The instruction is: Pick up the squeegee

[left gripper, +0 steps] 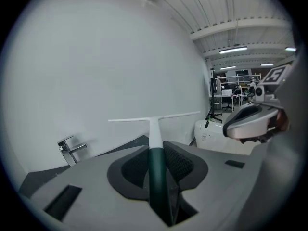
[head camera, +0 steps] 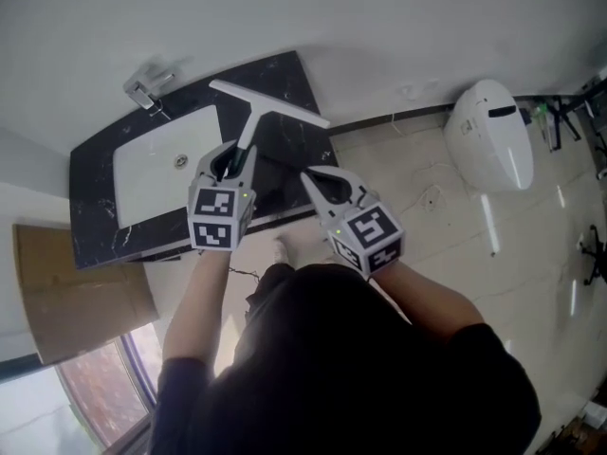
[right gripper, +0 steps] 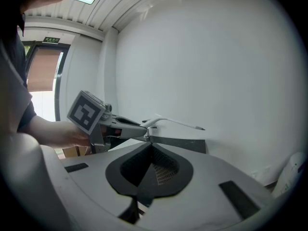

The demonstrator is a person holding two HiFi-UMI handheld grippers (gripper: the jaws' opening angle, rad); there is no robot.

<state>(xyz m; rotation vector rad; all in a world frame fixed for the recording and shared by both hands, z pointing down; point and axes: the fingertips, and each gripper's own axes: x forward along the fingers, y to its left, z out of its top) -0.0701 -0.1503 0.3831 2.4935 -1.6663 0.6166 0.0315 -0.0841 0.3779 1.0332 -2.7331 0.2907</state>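
The left gripper [head camera: 228, 159] is holding the squeegee [head camera: 268, 104] over the right half of the black marble worktop [head camera: 95, 218], with its ribbed dark fingers [left gripper: 180, 162] pressing on the smooth, dark green handle. The slim white stem is ending in a long, thin white crossbar lying toward the back edge. The handle's lower end is disappearing between the fingers. The right gripper [head camera: 327, 190] is hovering alongside, fingers pinched together on nothing and covering part of the front edge.
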